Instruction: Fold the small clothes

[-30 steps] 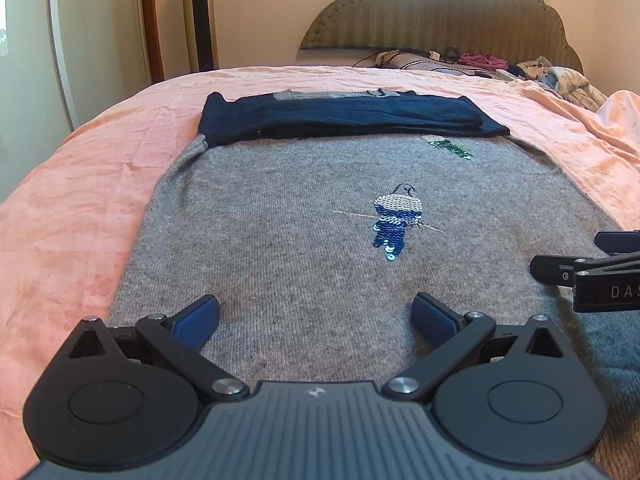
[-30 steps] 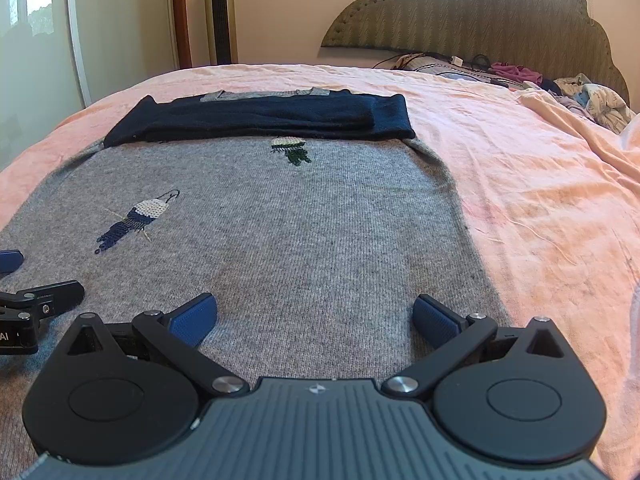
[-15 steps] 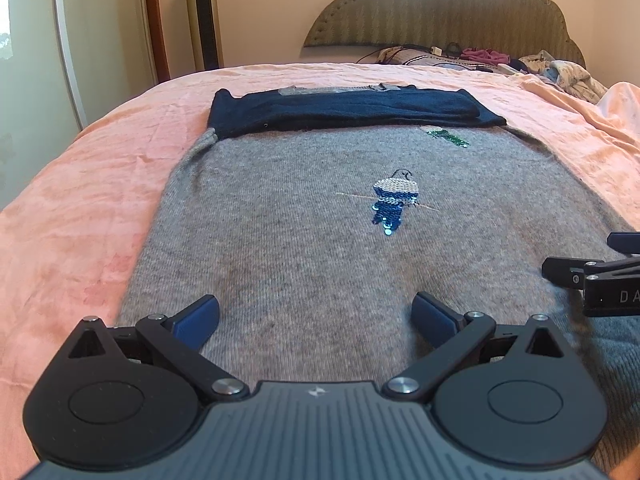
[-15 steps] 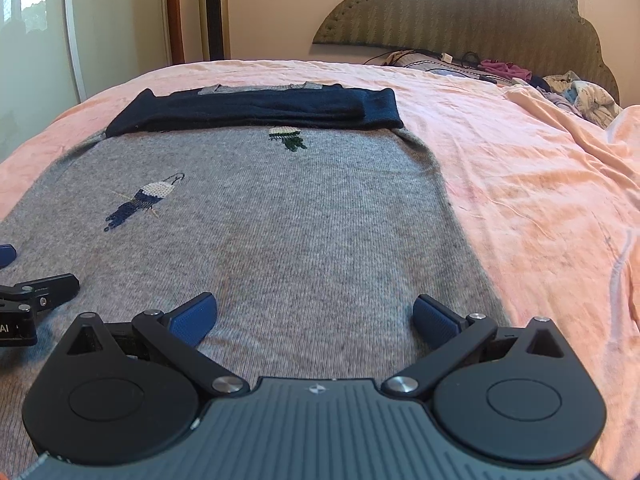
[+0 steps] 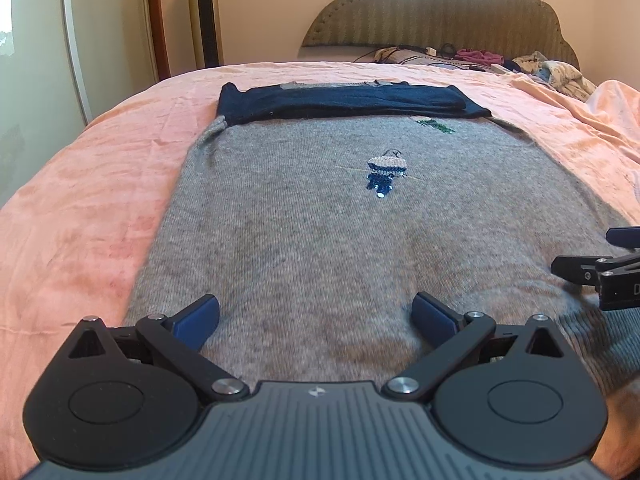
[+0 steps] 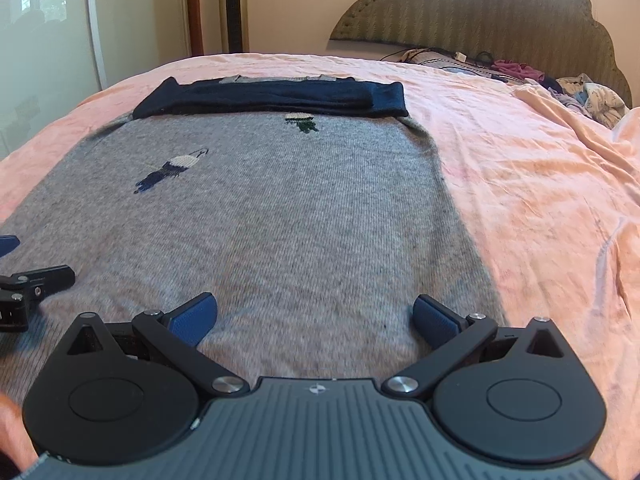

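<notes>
We are holding the left gripper (image 5: 316, 314) and right gripper (image 6: 316, 314) over the near hem of the grey sweater (image 5: 320, 232), both with jaws spread wide and gripping nothing. The sweater is lying flat on the pink bedspread (image 6: 540, 184), navy sleeves (image 5: 344, 102) folded across its far end, headboard (image 6: 500, 8) sitting beyond.
</notes>
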`<action>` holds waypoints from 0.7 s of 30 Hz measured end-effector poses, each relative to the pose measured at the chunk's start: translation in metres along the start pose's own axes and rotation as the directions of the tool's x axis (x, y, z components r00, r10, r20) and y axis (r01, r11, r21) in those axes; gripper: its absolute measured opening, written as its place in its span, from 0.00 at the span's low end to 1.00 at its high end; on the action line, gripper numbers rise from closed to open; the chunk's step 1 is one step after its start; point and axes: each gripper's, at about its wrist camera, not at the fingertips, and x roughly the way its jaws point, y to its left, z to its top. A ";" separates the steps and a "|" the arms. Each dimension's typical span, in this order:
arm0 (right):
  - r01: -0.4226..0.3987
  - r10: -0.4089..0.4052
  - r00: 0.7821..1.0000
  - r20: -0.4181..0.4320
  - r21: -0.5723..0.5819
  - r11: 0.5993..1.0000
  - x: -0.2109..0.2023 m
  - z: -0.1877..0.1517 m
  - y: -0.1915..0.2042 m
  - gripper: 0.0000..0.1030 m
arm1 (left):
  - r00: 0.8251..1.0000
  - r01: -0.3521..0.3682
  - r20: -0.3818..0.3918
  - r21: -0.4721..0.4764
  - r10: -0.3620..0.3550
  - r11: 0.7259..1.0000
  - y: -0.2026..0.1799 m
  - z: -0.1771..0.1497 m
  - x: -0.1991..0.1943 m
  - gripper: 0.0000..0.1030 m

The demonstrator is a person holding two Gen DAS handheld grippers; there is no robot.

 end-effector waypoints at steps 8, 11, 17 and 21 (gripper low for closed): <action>-0.156 0.161 0.984 -0.079 0.069 0.985 -0.034 0.000 -0.028 1.00 | 0.996 0.062 -0.053 -0.082 -0.066 0.995 0.044 0.004 -0.032 1.00; -0.231 0.253 0.966 -0.051 0.266 0.936 -0.049 0.003 -0.071 1.00 | 0.976 0.165 -0.098 -0.245 -0.194 0.955 0.079 -0.002 -0.034 1.00; -0.272 0.391 0.917 -0.076 0.595 0.756 -0.028 -0.001 -0.157 1.00 | 0.851 0.425 0.028 -0.625 -0.525 0.655 0.132 -0.017 -0.024 1.00; -0.346 0.502 0.859 -0.105 0.603 0.718 -0.020 0.002 -0.157 1.00 | 0.786 0.478 0.048 -0.680 -0.616 0.556 0.131 -0.018 -0.016 0.99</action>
